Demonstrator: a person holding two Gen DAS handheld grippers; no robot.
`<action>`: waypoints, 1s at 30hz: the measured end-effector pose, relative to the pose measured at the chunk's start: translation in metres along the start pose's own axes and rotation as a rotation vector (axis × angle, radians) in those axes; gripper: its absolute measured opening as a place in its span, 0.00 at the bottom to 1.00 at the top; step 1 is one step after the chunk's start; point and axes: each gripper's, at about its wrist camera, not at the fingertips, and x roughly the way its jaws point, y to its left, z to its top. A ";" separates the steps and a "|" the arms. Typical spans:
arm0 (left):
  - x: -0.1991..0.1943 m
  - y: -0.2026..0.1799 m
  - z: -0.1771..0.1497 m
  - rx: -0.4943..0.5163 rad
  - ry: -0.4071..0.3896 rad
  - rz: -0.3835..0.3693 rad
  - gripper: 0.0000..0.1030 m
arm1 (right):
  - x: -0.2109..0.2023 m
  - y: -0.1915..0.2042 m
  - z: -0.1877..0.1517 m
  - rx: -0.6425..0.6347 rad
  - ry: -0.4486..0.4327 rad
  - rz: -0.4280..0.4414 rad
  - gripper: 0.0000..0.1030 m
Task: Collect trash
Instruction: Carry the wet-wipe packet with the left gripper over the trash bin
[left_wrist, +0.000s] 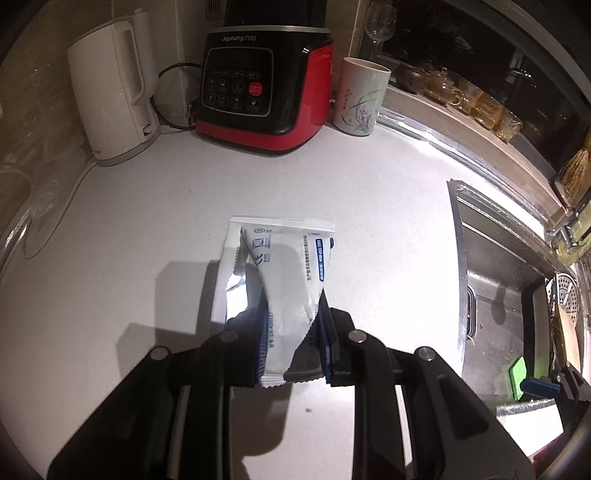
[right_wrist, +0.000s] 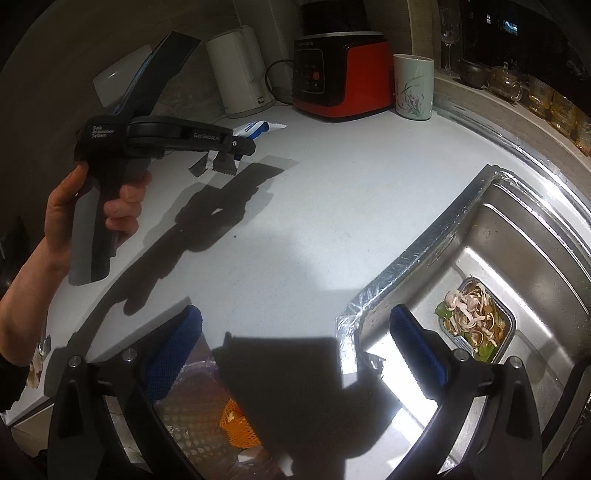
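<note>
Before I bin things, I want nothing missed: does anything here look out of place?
Yes. Food scraps sit in the strainer basket in the sink. The left gripper holds a crumpled white wrapper above the counter. Nothing looks spilled or broken.

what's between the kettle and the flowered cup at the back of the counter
A black and red Joyoung appliance stands between the white kettle and the flowered cup, with a dark cord beside the kettle. The left wrist view shows it best.

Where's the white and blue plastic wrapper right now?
The white and blue plastic wrapper is pinched in the left tool, above the white countertop, in front of the red and black blender base.
</note>
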 end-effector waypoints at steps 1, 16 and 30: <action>-0.008 0.000 -0.009 0.002 0.000 -0.004 0.21 | -0.003 0.004 -0.003 0.004 -0.001 -0.004 0.98; -0.105 -0.029 -0.144 0.109 -0.006 -0.041 0.22 | -0.049 0.062 -0.087 0.073 -0.004 -0.125 0.98; -0.124 -0.041 -0.259 0.214 0.081 -0.127 0.22 | -0.076 0.095 -0.156 0.150 -0.002 -0.226 0.98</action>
